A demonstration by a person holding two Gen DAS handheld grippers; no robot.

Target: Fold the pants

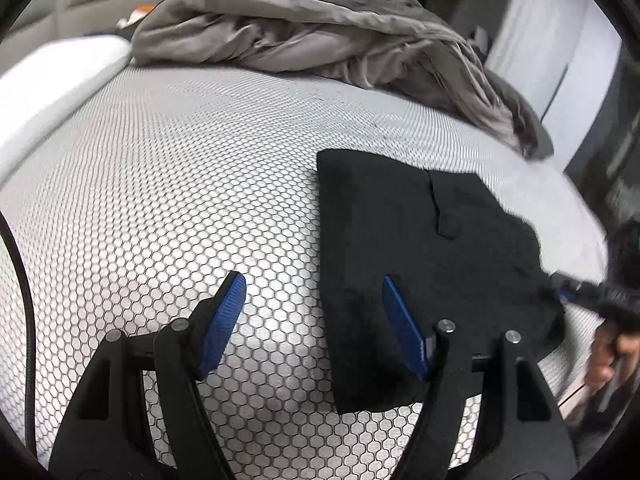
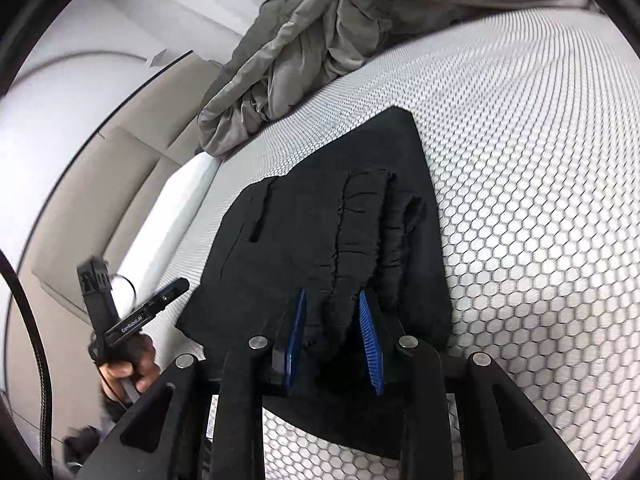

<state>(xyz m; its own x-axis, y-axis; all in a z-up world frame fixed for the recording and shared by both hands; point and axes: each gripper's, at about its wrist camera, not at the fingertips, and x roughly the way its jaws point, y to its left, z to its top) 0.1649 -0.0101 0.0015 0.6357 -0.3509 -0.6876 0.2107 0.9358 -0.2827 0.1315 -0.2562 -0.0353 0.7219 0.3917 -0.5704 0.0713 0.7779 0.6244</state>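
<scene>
Black pants (image 1: 420,264) lie folded into a compact pile on the honeycomb-patterned mattress (image 1: 180,184). My left gripper (image 1: 316,312) is open and empty, hovering over the pants' left edge. In the right wrist view the pants (image 2: 320,220) fill the middle, with a gathered waistband bunched on top. My right gripper (image 2: 332,320) has its blue pads closed on that bunched black fabric. The left gripper (image 2: 132,312) shows at the left of that view, held in a hand. The right gripper (image 1: 592,292) shows blurred at the right edge of the left wrist view.
A crumpled grey blanket (image 1: 320,36) lies at the far end of the mattress, also in the right wrist view (image 2: 320,40). A white pillow (image 1: 52,80) sits at the left. The mattress edge (image 2: 172,216) drops to a beige floor.
</scene>
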